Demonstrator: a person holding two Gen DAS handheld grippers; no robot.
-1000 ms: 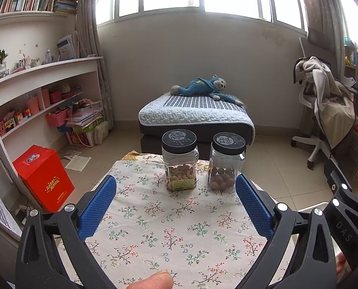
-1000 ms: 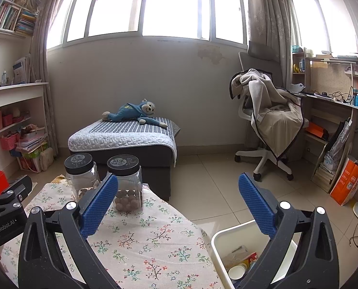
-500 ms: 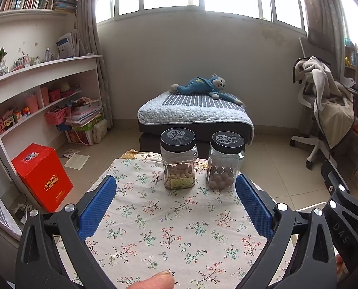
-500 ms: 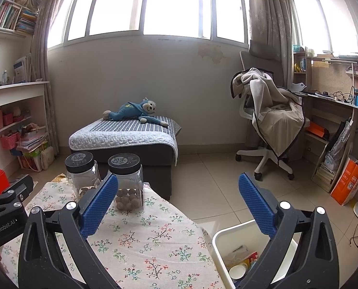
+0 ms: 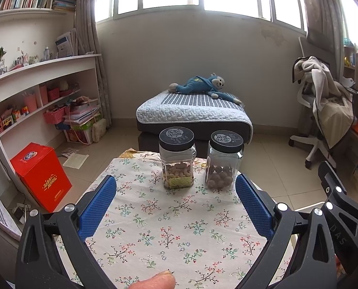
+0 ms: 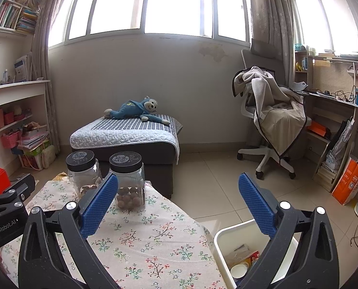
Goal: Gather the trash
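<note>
Left tool [image 5: 175, 207]: blue pads spread wide, nothing between them, hovering over the table [image 5: 169, 231]. Right tool [image 6: 177, 206]: likewise wide open and empty, straddling the table's right edge.

On the floral cloth: no loose trash visible anywhere. Only two lidded jars, at 12 o'clock from the left tool — nut jar [image 5: 177, 157] and, just beside it toward 1 o'clock, ball jar [image 5: 224, 160].

White bin [image 6: 227, 237] on the floor at 5 o'clock in the right wrist view, close against the table's edge. Inside: paper cup [image 6: 238, 270], wrappers [image 6: 247, 255], partly hidden by the tool.

Judgement: collecting looks essentially finished; trash sits in the bin. Possibly nothing left beyond a last check.
</note>
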